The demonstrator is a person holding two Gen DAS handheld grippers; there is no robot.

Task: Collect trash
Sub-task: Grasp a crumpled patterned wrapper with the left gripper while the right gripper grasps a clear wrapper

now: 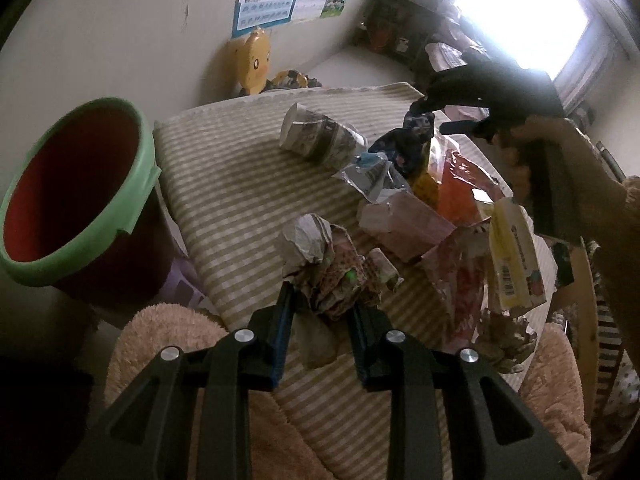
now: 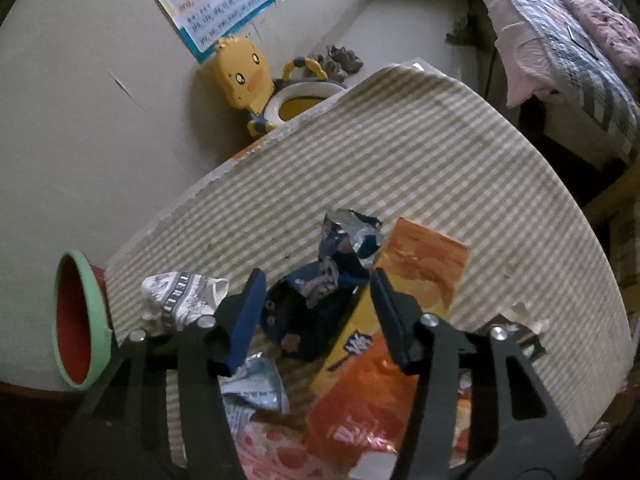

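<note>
In the left wrist view my left gripper (image 1: pixel 322 298) is shut on a crumpled paper wad (image 1: pixel 320 264) over the near part of the striped table (image 1: pixel 240 200). My right gripper (image 1: pixel 434 118) is seen farther back in a person's hand (image 1: pixel 568 152). In the right wrist view the right gripper (image 2: pixel 316 276) points down with a crumpled dark blue wrapper (image 2: pixel 312 300) filling the gap between its pads, both touching it. That wrapper (image 1: pixel 412 140) lies among the trash pile. A red bin with a green rim (image 1: pixel 148 168) stands off the table's left edge, bin rim (image 2: pixel 98 320).
On the cloth lie a crushed paper cup (image 1: pixel 316 136), a silver wrapper (image 1: pixel 372 176), an orange bag (image 2: pixel 400 320), a pink carton (image 1: pixel 400 224) and a yellow box (image 1: pixel 516 256). A yellow duck potty (image 2: pixel 248 80) stands by the wall; a bed (image 2: pixel 560 40) is at right.
</note>
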